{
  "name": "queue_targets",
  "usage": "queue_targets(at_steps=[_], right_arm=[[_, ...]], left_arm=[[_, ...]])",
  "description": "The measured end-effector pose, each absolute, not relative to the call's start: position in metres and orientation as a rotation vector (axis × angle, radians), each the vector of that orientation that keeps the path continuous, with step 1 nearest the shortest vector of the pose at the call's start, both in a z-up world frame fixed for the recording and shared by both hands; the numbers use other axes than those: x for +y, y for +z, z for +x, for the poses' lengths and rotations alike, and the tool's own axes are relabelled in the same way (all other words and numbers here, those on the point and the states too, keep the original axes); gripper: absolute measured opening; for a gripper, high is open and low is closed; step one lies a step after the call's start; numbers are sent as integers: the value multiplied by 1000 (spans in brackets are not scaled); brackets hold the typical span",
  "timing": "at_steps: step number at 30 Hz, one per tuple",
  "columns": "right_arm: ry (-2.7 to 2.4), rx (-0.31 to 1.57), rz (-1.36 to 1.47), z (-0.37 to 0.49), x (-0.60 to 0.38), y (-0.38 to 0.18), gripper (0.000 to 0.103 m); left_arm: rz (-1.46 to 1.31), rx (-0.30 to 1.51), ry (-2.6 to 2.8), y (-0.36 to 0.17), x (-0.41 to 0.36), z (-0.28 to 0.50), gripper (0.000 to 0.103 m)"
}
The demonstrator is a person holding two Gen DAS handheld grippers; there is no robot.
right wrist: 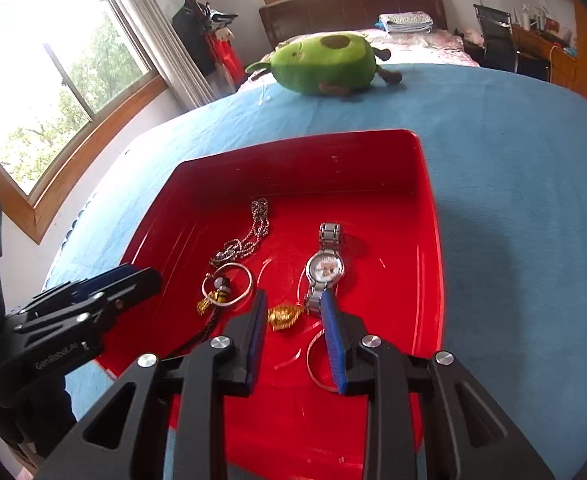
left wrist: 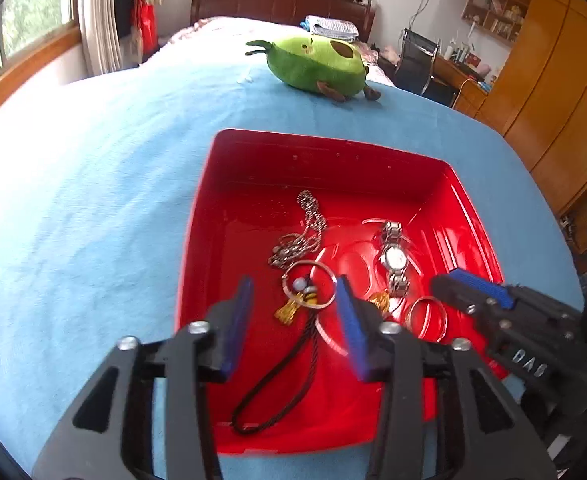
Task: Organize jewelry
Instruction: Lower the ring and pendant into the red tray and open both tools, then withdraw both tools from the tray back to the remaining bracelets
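Inside the red tray [left wrist: 253,168] on the bed lay all the jewelry, gathered low against glossy moulded plastic walls, which I judged would keep small pieces from straying onto the blue bedspread [left wrist: 93,200]. Left of centre, a silver ball chain [left wrist: 305,232] lay heaped in loose coils; just below it a thin metal bangle [left wrist: 311,286] ringed a small bee charm with a gold tassel, its black twisted cord trailing toward me. A steel-link wristwatch [right wrist: 325,268] lay flat, face up, to the right; a crumpled gold piece [right wrist: 283,317] and a second thin bangle [left wrist: 427,316] sat nearest the front wall. My left tongs [left wrist: 293,312] stood open over the charm bangle, gripping nothing. My right tongs [right wrist: 293,320] were parted narrowly, straddling the gold piece without pressing it. Beyond the tray rested a plush avocado toy [right wrist: 325,64].
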State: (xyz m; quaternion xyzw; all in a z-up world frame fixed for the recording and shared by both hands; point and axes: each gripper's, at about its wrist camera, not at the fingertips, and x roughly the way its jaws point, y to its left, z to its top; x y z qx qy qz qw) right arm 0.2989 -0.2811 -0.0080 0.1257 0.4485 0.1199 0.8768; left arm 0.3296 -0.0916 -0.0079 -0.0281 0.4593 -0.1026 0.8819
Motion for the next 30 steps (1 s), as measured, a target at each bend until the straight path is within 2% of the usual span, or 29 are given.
queue_targets(at_steps=[3, 7, 9, 12, 16, 22, 24, 30], right_arm=[[249, 932, 256, 290, -281, -6, 29], [238, 918, 243, 273, -282, 0, 31], [235, 900, 229, 263, -281, 6, 36], [240, 878, 210, 250, -279, 13, 38], [245, 868, 199, 236, -276, 16, 42], [244, 849, 161, 212, -266, 21, 71], [243, 847, 151, 204, -262, 21, 91], [264, 816, 166, 168, -259, 20, 98]], left_arm=[[-37, 935, -179, -5, -86, 316, 63], [-41, 910, -174, 0, -79, 297, 69], [-35, 895, -176, 3, -78, 287, 76], [-26, 859, -176, 8, -77, 268, 85], [-18, 819, -169, 14, -72, 242, 90], [4, 759, -166, 17, -62, 204, 94], [5, 742, -166, 18, -59, 191, 95], [4, 692, -164, 23, -52, 154, 98]])
